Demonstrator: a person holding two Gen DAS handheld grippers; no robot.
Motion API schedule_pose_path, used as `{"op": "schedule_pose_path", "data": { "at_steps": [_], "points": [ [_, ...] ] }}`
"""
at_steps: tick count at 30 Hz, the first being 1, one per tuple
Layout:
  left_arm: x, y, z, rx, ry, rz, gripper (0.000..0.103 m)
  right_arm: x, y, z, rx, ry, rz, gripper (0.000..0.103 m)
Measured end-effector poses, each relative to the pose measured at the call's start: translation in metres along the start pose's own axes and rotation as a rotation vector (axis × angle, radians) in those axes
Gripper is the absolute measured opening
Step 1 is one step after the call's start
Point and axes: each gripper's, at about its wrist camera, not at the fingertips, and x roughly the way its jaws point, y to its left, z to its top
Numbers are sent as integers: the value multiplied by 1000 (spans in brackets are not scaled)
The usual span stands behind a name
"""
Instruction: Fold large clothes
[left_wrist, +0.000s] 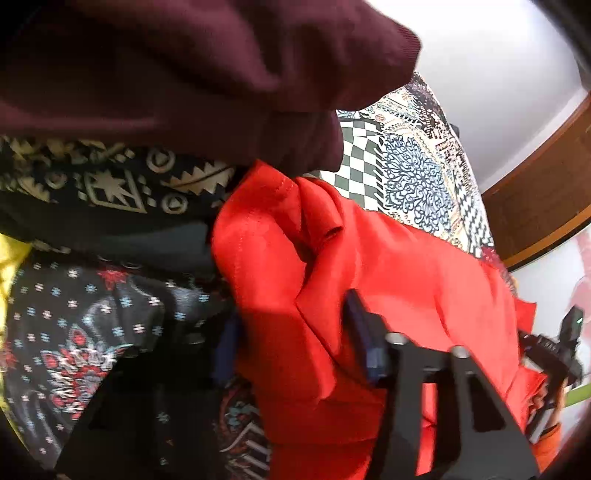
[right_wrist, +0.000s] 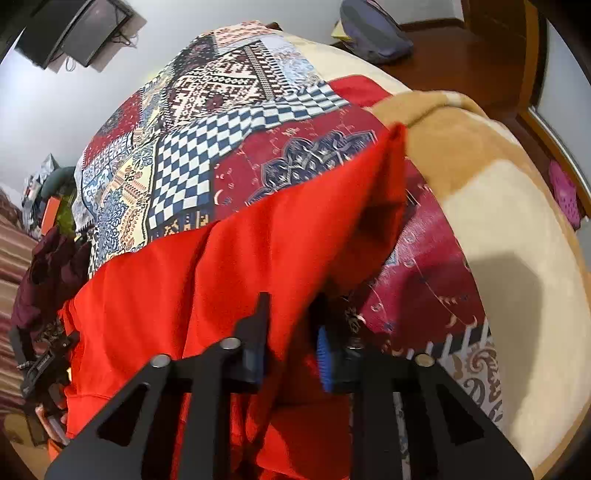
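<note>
A bright red garment (left_wrist: 406, 266) lies spread over a patchwork bedspread (left_wrist: 413, 166). In the left wrist view my left gripper (left_wrist: 295, 339) has a thick fold of the red cloth's left edge pinched between its blue pads. In the right wrist view the red garment (right_wrist: 221, 277) runs from the lower left up to a raised corner. My right gripper (right_wrist: 291, 332) is shut on its right edge, with cloth filling the narrow gap between the fingers. Each gripper also shows in the other's view: the right gripper (left_wrist: 554, 354) and the left gripper (right_wrist: 40, 362).
A maroon garment (left_wrist: 166, 74) and dark patterned clothes (left_wrist: 92, 314) are piled at the left of the red one. A beige blanket (right_wrist: 498, 221) covers the bed's right side. A wooden bed frame (left_wrist: 535, 192), a grey bag (right_wrist: 373, 33) and a wall screen (right_wrist: 74, 29) lie beyond.
</note>
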Motion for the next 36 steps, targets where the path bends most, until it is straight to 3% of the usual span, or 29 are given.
{"op": "schedule_pose_path", "data": {
  "at_steps": [3, 4, 12, 18, 21, 27, 36],
  "points": [
    [-11, -9, -2, 52, -28, 54, 26, -13, 11, -2, -57, -51, -25, 12],
    [-16, -14, -3, 74, -33, 36, 13, -17, 14, -2, -67, -69, -28, 12],
    [-63, -69, -7, 283, -147, 71, 11, -60, 28, 3, -106, -171, -16, 11],
    [-85, -107, 20, 343, -228, 46, 10, -74, 48, 22, -169, -234, -43, 11],
    [-78, -120, 38, 345, -224, 28, 10, -76, 52, 35, -179, -262, -56, 11],
    [-31, -132, 74, 353, -200, 59, 10, -60, 47, 68, -165, -288, -104, 11],
    [40, -112, 110, 335, -87, 106, 11, -15, 23, 104, -150, -227, -214, 11]
  ]
}}
